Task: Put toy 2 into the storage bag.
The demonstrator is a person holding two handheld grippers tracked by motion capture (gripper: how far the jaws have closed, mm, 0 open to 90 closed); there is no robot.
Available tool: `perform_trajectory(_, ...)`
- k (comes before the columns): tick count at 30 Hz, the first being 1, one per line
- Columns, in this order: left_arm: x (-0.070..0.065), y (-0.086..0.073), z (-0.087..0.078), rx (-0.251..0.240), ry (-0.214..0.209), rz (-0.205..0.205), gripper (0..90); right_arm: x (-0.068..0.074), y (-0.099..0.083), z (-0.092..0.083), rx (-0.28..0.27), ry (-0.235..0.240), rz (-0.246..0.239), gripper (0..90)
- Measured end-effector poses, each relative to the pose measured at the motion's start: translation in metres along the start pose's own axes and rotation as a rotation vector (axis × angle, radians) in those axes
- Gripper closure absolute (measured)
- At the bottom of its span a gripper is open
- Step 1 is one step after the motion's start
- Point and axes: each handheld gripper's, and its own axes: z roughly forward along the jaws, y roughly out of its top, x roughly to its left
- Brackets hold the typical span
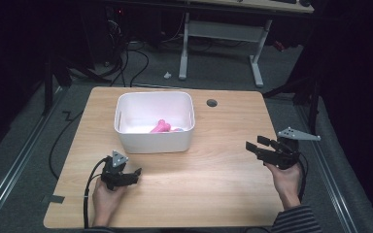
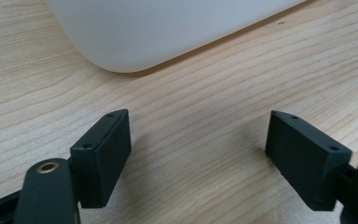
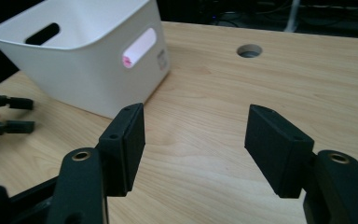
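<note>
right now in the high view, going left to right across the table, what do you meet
left gripper → white bin with pink things inside → round cable hole → right gripper

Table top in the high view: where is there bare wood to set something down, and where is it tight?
The widest bare patch lies between the white bin and the right tool, running to the near edge of the table. A narrower strip is free left of the bin. It is tight at the left tool, just before the bin's near wall. The pink items take up the bin's floor.
</note>
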Motion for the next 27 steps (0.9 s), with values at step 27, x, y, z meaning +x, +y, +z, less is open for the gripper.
perform_trajectory(27, 0.000, 0.000, 0.000, 0.001, 0.002, -0.001, 22.4, 0.005, -0.064, 0.070, 0.096, -0.054, 0.019, 37.1)
